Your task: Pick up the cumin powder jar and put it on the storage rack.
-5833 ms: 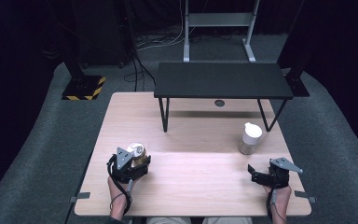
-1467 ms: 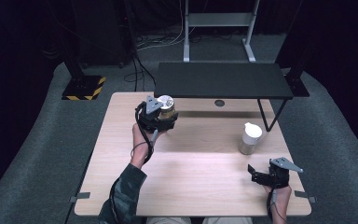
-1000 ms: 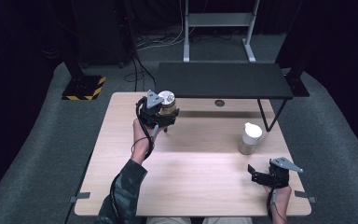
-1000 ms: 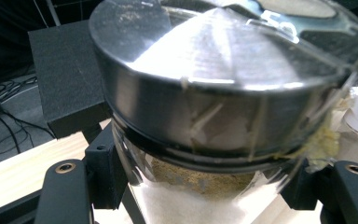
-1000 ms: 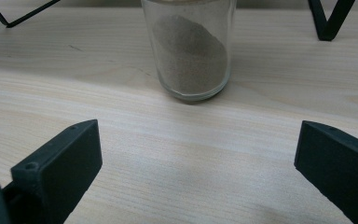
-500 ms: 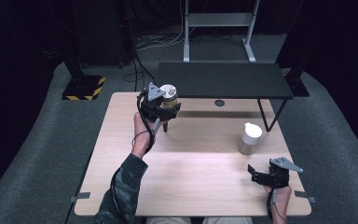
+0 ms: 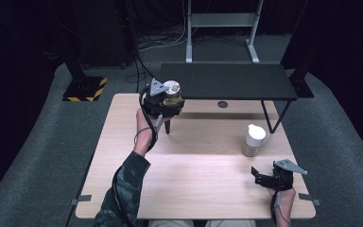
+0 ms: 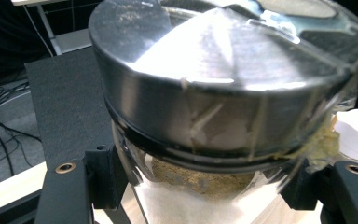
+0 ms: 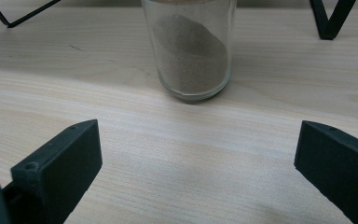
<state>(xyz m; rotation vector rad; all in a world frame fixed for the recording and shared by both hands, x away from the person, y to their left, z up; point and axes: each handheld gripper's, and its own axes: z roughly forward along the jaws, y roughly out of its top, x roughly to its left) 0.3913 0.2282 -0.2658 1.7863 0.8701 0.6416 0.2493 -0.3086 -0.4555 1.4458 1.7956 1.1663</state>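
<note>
Two jars in play. Your left tongs [image 7: 169, 105] are gripping a metal-lidded glass jar [image 7: 172, 93], both jaws against its glass, holding it in the air off the worktop [image 7: 123, 142] at the front left corner of the black shelf [image 7: 227, 80]. Your right tongs [image 7: 264, 177] are sitting wide open and empty, pointing at the white-capped jar [image 7: 254, 140] standing on the worktop just ahead.
</note>
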